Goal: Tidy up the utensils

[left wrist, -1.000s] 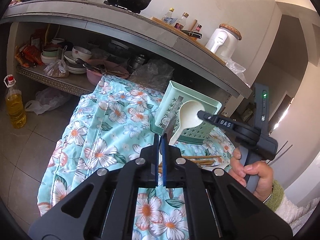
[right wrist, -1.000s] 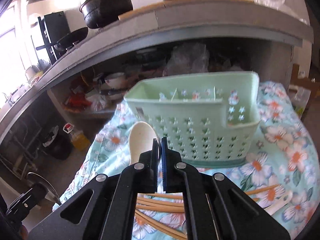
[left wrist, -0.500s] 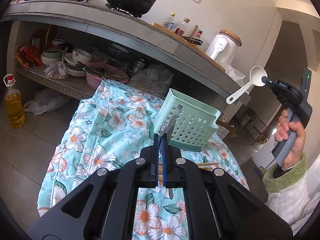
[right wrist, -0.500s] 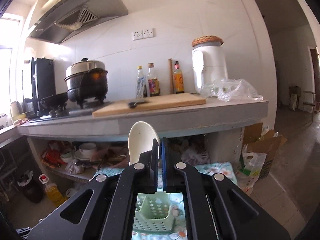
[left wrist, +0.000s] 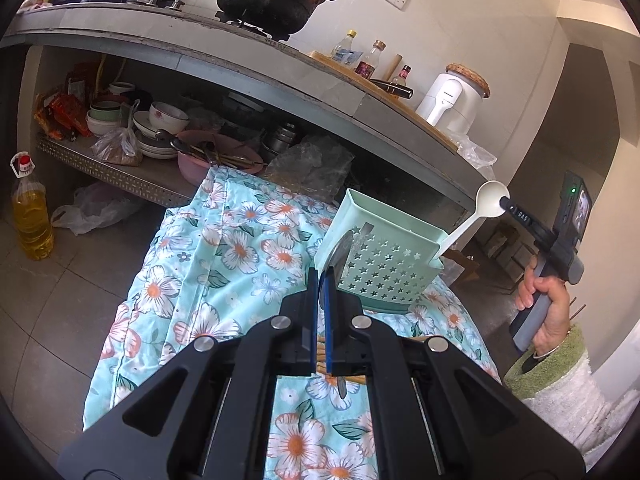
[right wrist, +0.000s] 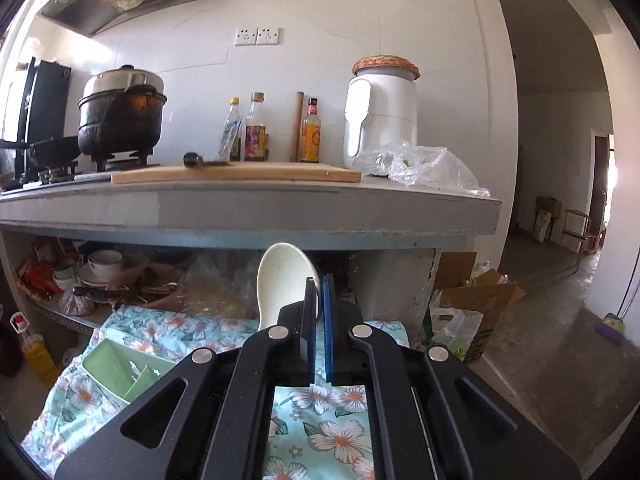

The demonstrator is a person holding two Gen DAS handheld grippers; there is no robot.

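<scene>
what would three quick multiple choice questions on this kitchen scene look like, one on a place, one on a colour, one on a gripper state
1. Where is the green basket?
A. on the flowered cloth
B. on the counter
C. on the floor

2. What colour is the spoon in the right gripper?
A. red
B. white
C. black

3. How do the jaws of the left gripper stand?
A. wide open, nothing between them
B. shut on a metal utensil
C. shut on chopsticks

Answers: 1 A, the basket stands on the cloth below the counter. 2 B, bowl and handle are plain white. 3 B, the pads nearly meet with a thin metal blade between them.
</scene>
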